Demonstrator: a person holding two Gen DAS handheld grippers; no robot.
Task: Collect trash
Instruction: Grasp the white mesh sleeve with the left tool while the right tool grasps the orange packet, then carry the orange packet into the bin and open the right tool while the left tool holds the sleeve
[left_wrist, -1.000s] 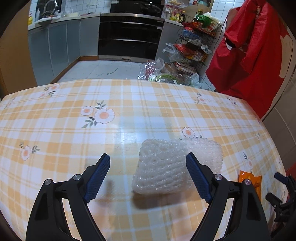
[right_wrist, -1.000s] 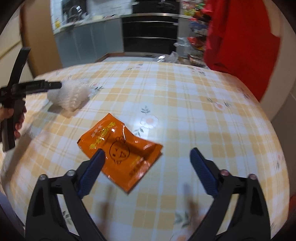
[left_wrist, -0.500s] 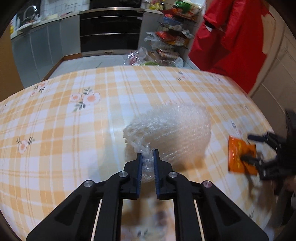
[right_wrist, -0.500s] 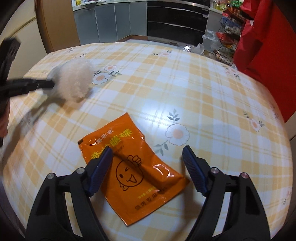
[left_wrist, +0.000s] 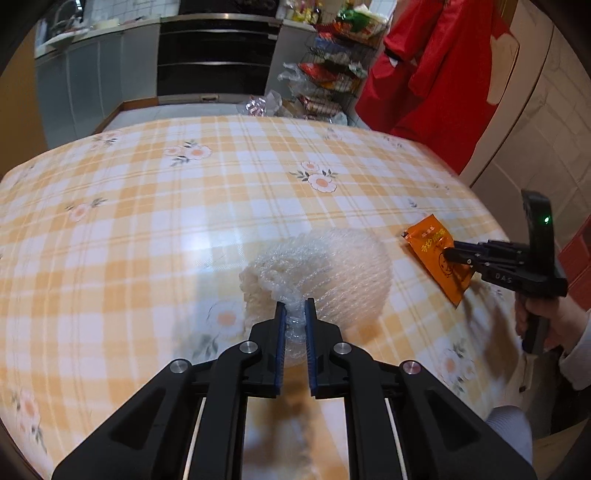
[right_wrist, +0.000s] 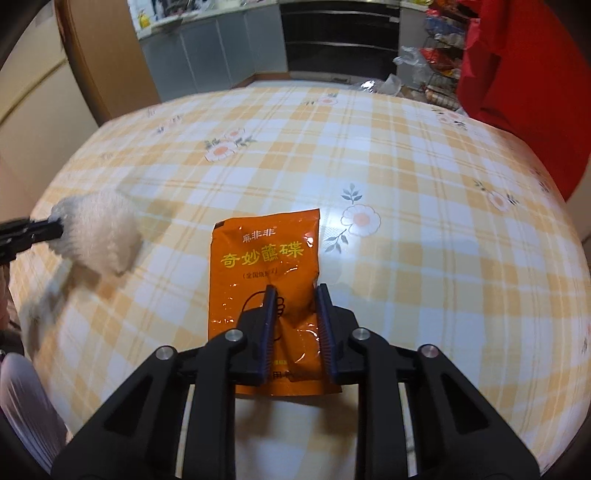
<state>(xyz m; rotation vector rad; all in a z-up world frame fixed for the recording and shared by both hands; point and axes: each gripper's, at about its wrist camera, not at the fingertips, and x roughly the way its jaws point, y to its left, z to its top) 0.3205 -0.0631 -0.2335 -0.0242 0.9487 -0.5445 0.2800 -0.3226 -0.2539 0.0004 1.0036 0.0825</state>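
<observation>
Two pieces of trash are in hand over the counter (left_wrist: 147, 221), which is covered in an orange-and-white checked cloth with flower prints. The left gripper (left_wrist: 294, 314) is clenched on the near edge of a wad of clear bubble wrap (left_wrist: 325, 266); its blue-padded fingers (left_wrist: 280, 332) pinch a bunched fold of the plastic, and the rest of the wad bulges out ahead of them. From the right wrist camera the same wad (right_wrist: 96, 232) shows as a pale blur at the left side of the counter. The right gripper (right_wrist: 294, 295) is closed on an orange sauce packet (right_wrist: 264, 254) with yellow Chinese lettering, pinching its lower middle so the foil creases between the fingers. In the left wrist view the packet (left_wrist: 434, 254) hangs tilted from that gripper to the right of the bubble wrap. Behind the counter stand grey kitchen cabinets (left_wrist: 92, 81) and a hanging red garment (left_wrist: 443, 74)
</observation>
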